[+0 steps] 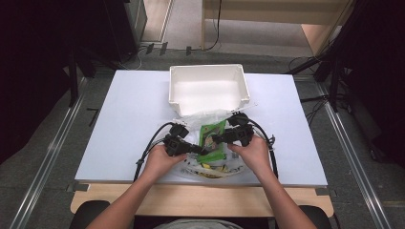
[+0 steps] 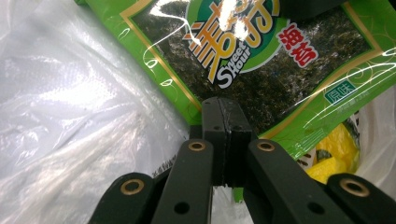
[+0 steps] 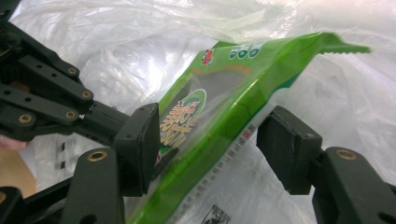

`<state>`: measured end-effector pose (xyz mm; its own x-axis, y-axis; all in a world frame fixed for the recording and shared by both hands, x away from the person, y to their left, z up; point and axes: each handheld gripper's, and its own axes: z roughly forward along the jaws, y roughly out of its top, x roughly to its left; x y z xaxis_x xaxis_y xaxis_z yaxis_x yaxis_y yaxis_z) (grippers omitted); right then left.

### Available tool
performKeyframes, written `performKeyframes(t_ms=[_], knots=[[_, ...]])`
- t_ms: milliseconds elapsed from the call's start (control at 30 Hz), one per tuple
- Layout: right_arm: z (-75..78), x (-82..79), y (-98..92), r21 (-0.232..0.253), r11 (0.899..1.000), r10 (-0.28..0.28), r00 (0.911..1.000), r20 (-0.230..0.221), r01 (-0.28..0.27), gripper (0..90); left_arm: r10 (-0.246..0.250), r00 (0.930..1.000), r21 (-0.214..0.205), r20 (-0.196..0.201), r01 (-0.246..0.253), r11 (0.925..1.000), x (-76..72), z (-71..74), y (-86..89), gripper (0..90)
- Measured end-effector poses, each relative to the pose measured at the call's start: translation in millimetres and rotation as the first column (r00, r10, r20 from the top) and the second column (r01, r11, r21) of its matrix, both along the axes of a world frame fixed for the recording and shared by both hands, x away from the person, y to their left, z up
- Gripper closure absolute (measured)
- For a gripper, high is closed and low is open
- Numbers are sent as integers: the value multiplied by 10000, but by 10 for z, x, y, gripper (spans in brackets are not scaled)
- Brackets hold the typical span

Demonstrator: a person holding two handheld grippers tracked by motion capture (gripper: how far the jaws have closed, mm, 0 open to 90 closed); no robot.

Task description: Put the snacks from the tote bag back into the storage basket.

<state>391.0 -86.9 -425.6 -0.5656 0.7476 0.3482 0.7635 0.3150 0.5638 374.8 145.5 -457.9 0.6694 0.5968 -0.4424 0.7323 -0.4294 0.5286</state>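
Over the clear plastic bag (image 1: 210, 164) at the desk's (image 1: 124, 138) near edge, the left claw (image 2: 223, 140) is pressed together, pinching the green seaweed packet's (image 1: 212, 140) edge. The right claw (image 3: 215, 149) is spread, its pads straddling the packet without pressing it.

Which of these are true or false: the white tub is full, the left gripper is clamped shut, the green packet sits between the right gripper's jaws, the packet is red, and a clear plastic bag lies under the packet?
1. The white tub is full. False: nothing shows inside it.
2. The left gripper is clamped shut. True: its jaws meet at the edge of the green packet.
3. The green packet sits between the right gripper's jaws. True: it lies in the gap, but the jaws stand apart and the far pad is clear of it.
4. The packet is red. False: it is green, with a dark window.
5. A clear plastic bag lies under the packet. True.
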Motion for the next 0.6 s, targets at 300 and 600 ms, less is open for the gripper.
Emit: performKeyframes(t_ms=[300, 600], knots=[[-137, 61, 55, 79, 9995, 314, 9982, -508, -311, 477, -96, 9998, -20, 170, 97, 10000, 15, -10, -30, 900], [-114, 38, 3, 327, 9984, 478, 9963, -719, -455, 534, -53, 9998, 110, 182, 51, 9999, 16, -16, -16, 895]])
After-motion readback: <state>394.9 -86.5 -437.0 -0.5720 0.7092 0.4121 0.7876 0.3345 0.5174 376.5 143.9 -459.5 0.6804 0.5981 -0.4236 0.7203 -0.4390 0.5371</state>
